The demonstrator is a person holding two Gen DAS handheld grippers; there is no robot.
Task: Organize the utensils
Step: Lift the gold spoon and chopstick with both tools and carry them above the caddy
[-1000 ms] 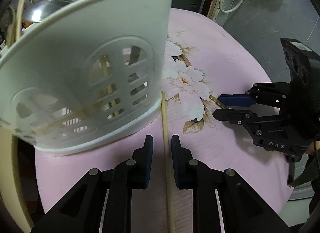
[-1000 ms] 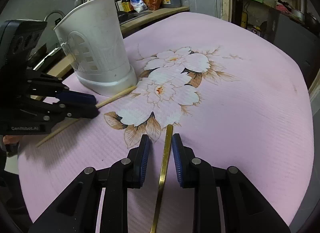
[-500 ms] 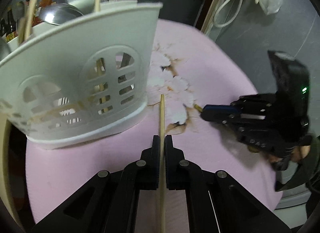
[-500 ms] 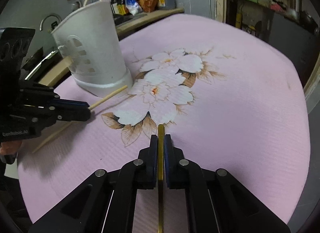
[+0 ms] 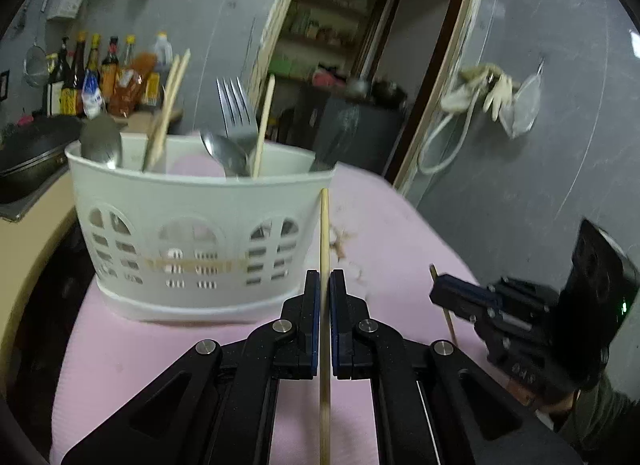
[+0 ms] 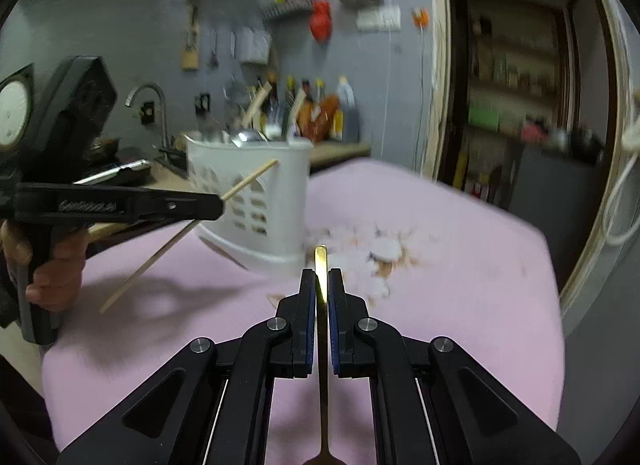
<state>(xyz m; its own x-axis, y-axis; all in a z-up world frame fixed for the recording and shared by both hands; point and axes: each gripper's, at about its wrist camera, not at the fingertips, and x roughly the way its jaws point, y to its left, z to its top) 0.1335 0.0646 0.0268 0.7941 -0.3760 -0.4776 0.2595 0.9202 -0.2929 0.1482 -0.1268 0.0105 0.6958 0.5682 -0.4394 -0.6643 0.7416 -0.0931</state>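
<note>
A wooden chopstick (image 5: 325, 249) is clamped between the fingers of the left gripper (image 5: 325, 285), which are pressed narrowly together on it. Its tip is seen past the fingertips, in front of the right end of the white basket (image 5: 200, 233), and its shaft runs back between the pads toward the camera. In the right wrist view the same chopstick (image 6: 168, 241) is seen tilted, clear of the pink worktop (image 6: 460, 285), with its upper tip in front of the basket (image 6: 256, 201).

A gold utensil handle (image 6: 321, 265) is gripped between the closed fingers of the right gripper (image 6: 321, 277). Its end protrudes just beyond the fingertips, to the right of the basket's foot, and the stem runs back under the camera. What kind of utensil it is cannot be told.

Spoons, a fork (image 5: 236, 113) and other chopsticks are held upright in the basket, which stands on the worktop.
</note>
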